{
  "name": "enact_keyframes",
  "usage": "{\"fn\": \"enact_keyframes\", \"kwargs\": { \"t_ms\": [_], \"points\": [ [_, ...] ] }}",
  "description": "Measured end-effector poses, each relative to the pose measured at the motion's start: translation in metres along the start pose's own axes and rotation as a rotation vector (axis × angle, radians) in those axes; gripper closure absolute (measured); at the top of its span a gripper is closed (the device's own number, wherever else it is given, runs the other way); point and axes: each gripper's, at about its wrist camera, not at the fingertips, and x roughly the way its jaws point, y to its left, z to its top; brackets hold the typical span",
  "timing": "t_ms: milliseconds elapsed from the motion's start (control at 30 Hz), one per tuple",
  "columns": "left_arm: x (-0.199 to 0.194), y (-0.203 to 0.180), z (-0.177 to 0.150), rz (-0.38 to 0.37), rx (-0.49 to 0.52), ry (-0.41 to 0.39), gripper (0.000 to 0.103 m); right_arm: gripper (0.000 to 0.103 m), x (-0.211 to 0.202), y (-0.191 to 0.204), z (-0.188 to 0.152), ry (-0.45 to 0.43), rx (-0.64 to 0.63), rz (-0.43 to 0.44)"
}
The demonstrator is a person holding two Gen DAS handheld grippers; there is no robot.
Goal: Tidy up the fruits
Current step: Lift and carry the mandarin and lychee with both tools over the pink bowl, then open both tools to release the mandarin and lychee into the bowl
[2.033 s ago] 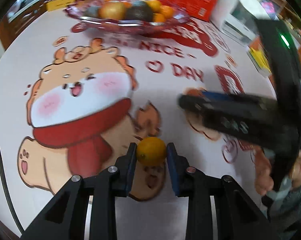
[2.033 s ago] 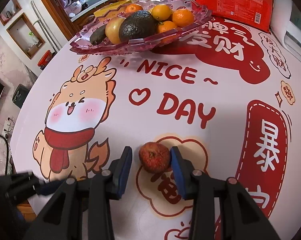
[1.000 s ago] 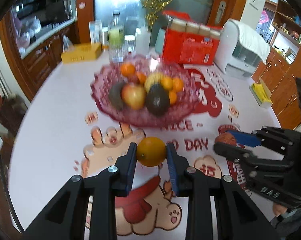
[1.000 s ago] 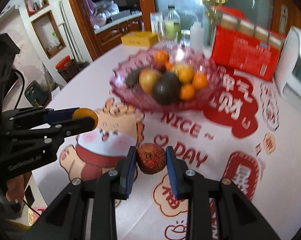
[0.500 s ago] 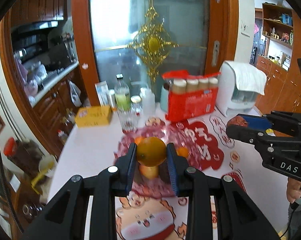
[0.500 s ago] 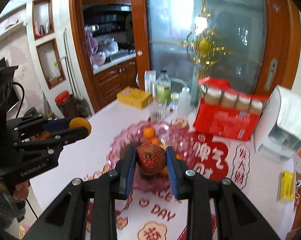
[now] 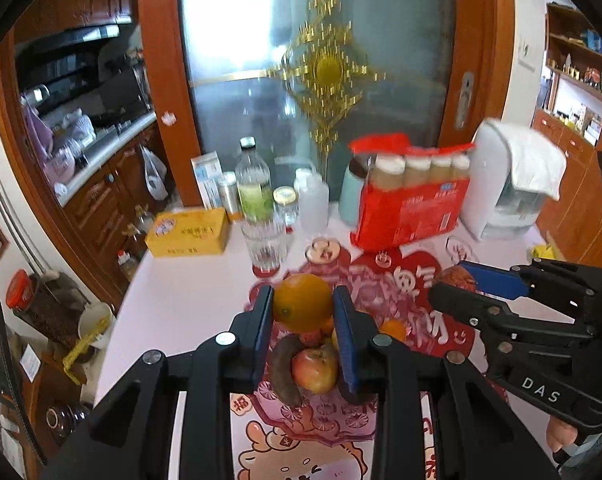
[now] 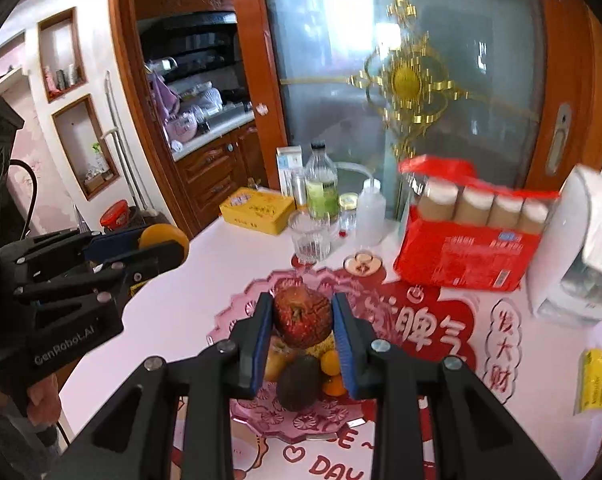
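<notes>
- While both views looked down over the table [image 7: 189,292], an orange [image 7: 302,307] was seen clamped between the blue fingers [image 7: 261,332] of the left gripper [image 7: 303,322], at the centre of the left wrist frame.
- Below and behind that orange, a pink fruit dish [image 7: 321,416] was seen on the table, with an apple [image 7: 315,368], a dark elongated fruit [image 7: 283,376] and a small orange fruit [image 7: 393,329] lying in it.
- A wrinkled red fruit [image 8: 302,317] was gripped between the closed-in fingers [image 8: 343,340] of the right gripper [image 8: 302,334], at the centre of the right wrist frame and above the dish [image 8: 237,320].
- Under it, an avocado [image 8: 297,382] and small oranges [image 8: 330,362] were seen in the dish.
- At the right edge of the left wrist frame, the right gripper [image 7: 457,286] was seen from the side, the red fruit [image 7: 455,278] held at its tip.
- At the left of the right wrist frame, the left gripper [image 8: 169,246] was seen with the orange [image 8: 163,236] at its tip.
- Toward the upper middle of both frames, a ribbed glass [image 7: 264,245], a bottle [image 7: 253,184], a yellow box [image 7: 189,232] and a red pack of cups [image 7: 411,204] were seen at the far side of the table, with a white appliance [image 7: 509,184] at the right.
</notes>
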Motion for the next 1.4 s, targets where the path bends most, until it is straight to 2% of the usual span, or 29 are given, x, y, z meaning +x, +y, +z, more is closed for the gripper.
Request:
{"fn": "enact_keyframes", "kwargs": {
  "t_ms": [433, 567, 800, 900, 967, 1067, 1167, 1400],
  "points": [
    [0.130, 0.005, -0.047, -0.032, 0.004, 0.240, 0.075, 0.073, 0.115, -0.022, -0.034, 0.206, 0.065, 0.006],
    [0.151, 0.010, -0.055, -0.028, -0.003, 0.284, 0.075, 0.073, 0.136, -0.027, -0.043, 0.254, 0.078, 0.014],
    [0.162, 0.014, -0.058, -0.021, -0.013, 0.318, 0.073, 0.072, 0.152, -0.031, -0.046, 0.304, 0.109, 0.055],
    [0.158, 0.015, -0.057, -0.014, -0.016, 0.308, 0.065, 0.072, 0.151, -0.033, -0.045, 0.307, 0.127, 0.075],
    [0.153, 0.016, -0.055, -0.010, -0.019, 0.296, 0.047, 0.071, 0.149, -0.033, -0.042, 0.300, 0.128, 0.081],
    [0.146, 0.018, -0.051, 0.003, -0.028, 0.277, 0.034, 0.067, 0.141, -0.032, -0.038, 0.278, 0.128, 0.093],
    [0.138, 0.022, -0.047, 0.006, -0.049, 0.268, 0.026, 0.066, 0.132, -0.031, -0.034, 0.254, 0.129, 0.093],
    [0.113, 0.027, -0.037, 0.012, -0.078, 0.239, 0.022, 0.065, 0.110, -0.026, -0.025, 0.215, 0.113, 0.082]
  ]
}}
